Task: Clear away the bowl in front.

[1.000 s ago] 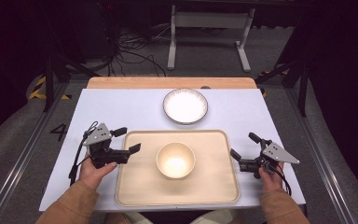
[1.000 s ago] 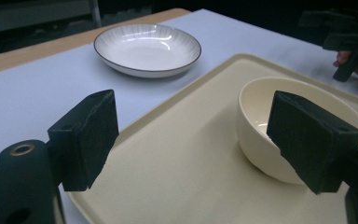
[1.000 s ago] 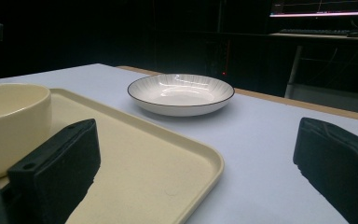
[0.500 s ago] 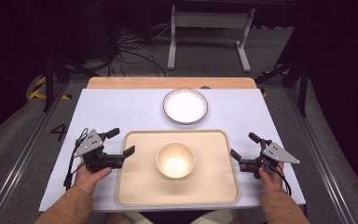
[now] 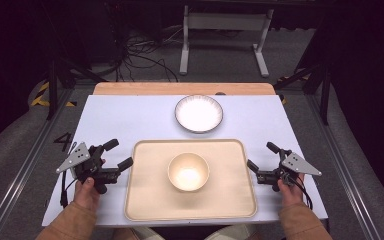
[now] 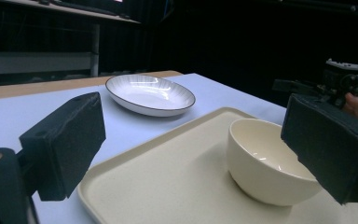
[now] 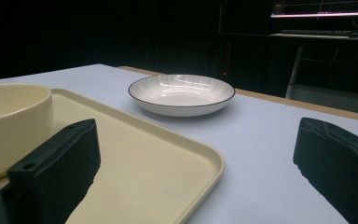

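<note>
Change: the left gripper (image 5: pixel 118 154) has drawn back toward the left edge of the tabletop; a second ago its jaws reached over the tray's left rim, and now they stand just off it. The right gripper (image 5: pixel 263 156) has stayed where it was.
Left gripper: black, two-jawed, with a grey three-cornered plate on top, held in the person's left hand (image 5: pixel 87 192) near the front left corner of the pale blue tabletop (image 5: pixel 130 120). Its jaws are spread wide and hold nothing; they point across at the tray.
Tray: a cream rectangular tray with rounded corners (image 5: pixel 147 200), lying at the middle of the front edge of the tabletop, between the two grippers.
Bowl: a cream round bowl (image 5: pixel 188 171), upright in the middle of the tray. In the left gripper view the bowl (image 6: pixel 265 161) sits beyond the jaws, untouched.
Plate: a white shallow plate with a dark rim and fine ribbed lines (image 5: pixel 198 113), on the tabletop just behind the tray's back rim, near the middle of the back edge. A strip of bare wood (image 5: pixel 130 88) runs along that back edge.
Right gripper: the same make, in the person's right hand (image 5: pixel 289 189) near the front right corner, just off the tray's right rim. Its jaws are also parted, with nothing between them.
</note>
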A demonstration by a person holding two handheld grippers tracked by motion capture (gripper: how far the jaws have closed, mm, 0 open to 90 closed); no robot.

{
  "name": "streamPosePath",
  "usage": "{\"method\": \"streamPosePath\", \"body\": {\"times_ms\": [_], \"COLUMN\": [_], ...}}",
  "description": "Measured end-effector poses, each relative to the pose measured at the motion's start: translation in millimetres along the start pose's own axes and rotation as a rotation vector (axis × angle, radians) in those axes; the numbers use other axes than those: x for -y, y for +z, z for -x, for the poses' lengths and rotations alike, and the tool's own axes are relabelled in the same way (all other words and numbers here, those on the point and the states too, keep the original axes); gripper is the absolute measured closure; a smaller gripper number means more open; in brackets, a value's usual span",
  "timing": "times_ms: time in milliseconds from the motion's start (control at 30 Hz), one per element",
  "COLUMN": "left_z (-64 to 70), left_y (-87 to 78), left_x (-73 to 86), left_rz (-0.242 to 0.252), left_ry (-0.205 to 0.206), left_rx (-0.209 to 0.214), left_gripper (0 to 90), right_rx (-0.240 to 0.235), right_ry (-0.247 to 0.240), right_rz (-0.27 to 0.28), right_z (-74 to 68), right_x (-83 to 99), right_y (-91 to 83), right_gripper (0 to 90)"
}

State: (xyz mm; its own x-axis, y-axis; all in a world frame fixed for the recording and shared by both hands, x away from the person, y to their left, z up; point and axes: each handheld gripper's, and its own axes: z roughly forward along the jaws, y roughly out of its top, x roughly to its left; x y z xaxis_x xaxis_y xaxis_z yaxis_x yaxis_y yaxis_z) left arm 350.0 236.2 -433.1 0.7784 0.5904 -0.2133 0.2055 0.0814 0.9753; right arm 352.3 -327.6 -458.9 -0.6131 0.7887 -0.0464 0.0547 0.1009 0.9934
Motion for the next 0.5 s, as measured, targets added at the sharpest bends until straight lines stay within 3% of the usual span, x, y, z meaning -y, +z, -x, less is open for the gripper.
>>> {"method": "streamPosePath", "body": {"times_ms": [67, 133, 233, 333, 500], "left_z": [-0.7, 1.3, -0.1, -0.7, -0.3], "left_y": [-1.1, -0.3, 0.2, -0.8, -0.1], "left_x": [2.3, 6.0, 11.4, 18.0, 25.5], "left_rz": [-0.008, -0.038, -0.043, -0.023, -0.015], "left_ry": [0.027, 0.083, 0.063, 0.131, 0.161], "left_rx": [-0.027, -0.069, -0.042, -0.008, 0.045], "left_gripper": [7.3, 7.6, 7.7, 7.1, 5.4], "right_rx": [0.001, 0.001, 0.002, 0.002, 0.003], "right_ry": [0.002, 0.002, 0.002, 0.002, 0.002], "right_rz": [-0.001, 0.000, 0.000, 0.001, 0.001], "right_z": [0.0, -0.1, 0.1, 0.0, -0.1], "right_x": [0.0, 0.0, 0.1, 0.1, 0.1], "right_y": [-0.1, -0.1, -0.2, -0.3, -0.5], "right_gripper": [1.0, 1.0, 1.0, 1.0, 1.0]}}
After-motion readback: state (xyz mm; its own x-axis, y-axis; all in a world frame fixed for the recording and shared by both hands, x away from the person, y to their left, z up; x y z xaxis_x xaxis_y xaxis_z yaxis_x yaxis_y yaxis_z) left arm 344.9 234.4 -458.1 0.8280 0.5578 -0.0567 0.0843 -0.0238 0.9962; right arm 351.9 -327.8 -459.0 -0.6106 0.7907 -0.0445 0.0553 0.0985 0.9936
